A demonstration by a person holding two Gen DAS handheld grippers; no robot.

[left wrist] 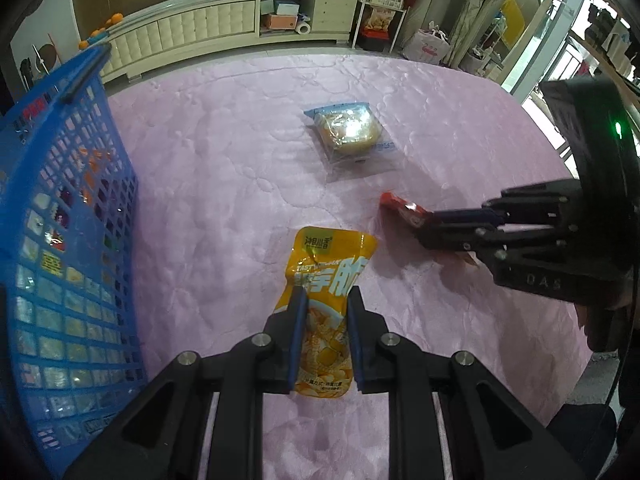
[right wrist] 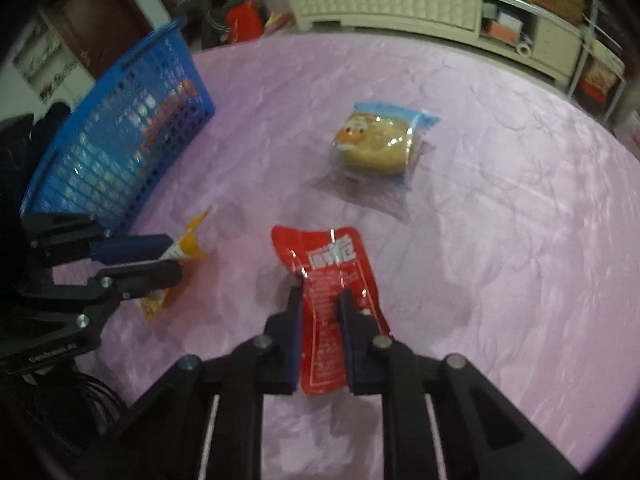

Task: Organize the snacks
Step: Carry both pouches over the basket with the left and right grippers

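Plenty of bare pink quilted cloth [left wrist: 224, 184] between the blue plastic lattice basket [left wrist: 68, 216] at left and the clear-wrapped round bun [left wrist: 348, 132] farther out. Left gripper [left wrist: 326, 300] clamped on a glossy yellow snack pouch [left wrist: 328, 264]. Right gripper [right wrist: 320, 300] pinching a crinkled red foil sachet [right wrist: 328, 264], just beside.

Basket [left wrist: 68, 216] left of pouches, bun pack [left wrist: 350, 134] beyond
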